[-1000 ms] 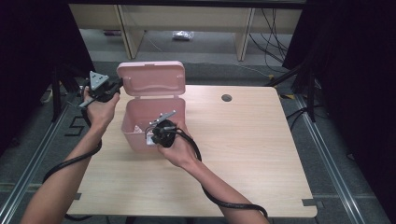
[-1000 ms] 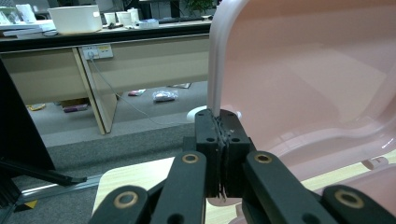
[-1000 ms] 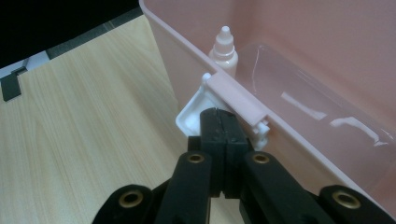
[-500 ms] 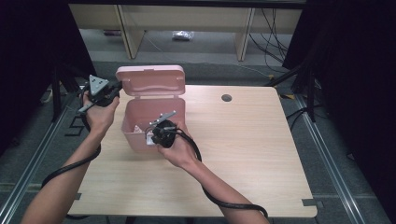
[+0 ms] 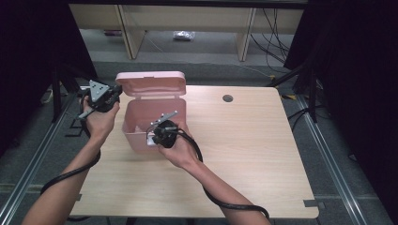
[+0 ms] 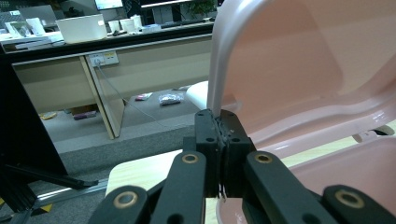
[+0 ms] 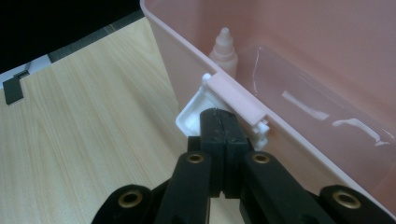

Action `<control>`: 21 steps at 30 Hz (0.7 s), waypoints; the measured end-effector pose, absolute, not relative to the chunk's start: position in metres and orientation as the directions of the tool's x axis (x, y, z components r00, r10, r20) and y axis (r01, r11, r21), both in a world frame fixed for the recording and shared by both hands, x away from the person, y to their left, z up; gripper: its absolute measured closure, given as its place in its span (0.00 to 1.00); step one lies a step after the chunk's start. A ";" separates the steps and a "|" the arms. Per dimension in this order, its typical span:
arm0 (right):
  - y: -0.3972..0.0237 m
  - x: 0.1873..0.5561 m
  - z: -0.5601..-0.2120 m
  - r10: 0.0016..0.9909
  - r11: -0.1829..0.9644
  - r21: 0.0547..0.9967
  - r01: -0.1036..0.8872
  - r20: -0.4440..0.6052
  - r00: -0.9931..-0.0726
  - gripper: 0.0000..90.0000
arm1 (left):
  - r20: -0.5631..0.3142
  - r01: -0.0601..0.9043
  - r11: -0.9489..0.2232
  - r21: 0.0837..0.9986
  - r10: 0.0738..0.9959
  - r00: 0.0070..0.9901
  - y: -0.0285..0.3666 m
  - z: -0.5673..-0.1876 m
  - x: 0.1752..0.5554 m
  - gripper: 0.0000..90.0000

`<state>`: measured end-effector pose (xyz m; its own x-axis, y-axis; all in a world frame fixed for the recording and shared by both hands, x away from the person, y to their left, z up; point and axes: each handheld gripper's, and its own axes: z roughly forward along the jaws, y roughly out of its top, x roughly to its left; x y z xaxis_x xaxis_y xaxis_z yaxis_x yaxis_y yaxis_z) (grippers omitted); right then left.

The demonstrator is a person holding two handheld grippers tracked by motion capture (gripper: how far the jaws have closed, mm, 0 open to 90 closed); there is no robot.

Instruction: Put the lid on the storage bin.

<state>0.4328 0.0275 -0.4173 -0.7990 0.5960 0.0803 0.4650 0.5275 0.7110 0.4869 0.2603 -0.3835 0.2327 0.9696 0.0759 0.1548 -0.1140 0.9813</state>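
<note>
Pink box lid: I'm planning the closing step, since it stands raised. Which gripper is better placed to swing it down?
Probably the left gripper: its closed jaws sit at the raised lid edge, seemingly pinching it. The right gripper is shut at the white latch on the box front, steadying it.

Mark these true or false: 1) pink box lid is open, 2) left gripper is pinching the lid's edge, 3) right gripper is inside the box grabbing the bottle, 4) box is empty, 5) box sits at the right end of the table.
1) True. The lid of the pink box stands raised.
2) True. The left gripper is shut on the lid's edge.
3) False. The right gripper is shut on the white latch at the box's front rim, outside the box.
4) False. A small white dropper bottle stands inside, near the front wall.
5) False. The box sits toward the left side of the table.
</note>
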 end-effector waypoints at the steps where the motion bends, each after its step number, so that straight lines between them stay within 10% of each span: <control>1: 0.027 0.434 -0.417 0.587 0.535 0.714 0.451 0.069 -0.806 1.00 | 0.076 0.157 -0.115 0.981 0.970 0.233 0.260 -0.384 0.486 0.98; 21: 0.026 0.432 -0.418 0.599 0.515 0.716 0.472 0.093 -0.795 1.00 | 0.090 0.165 -0.129 0.978 0.970 0.224 0.259 -0.386 0.479 0.98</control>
<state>0.4317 0.0263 -0.4177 -0.7950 0.5994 0.0932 0.4720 0.5148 0.7157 0.4792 0.2585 -0.3860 0.2240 0.9704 0.0904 0.1649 -0.1291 0.9778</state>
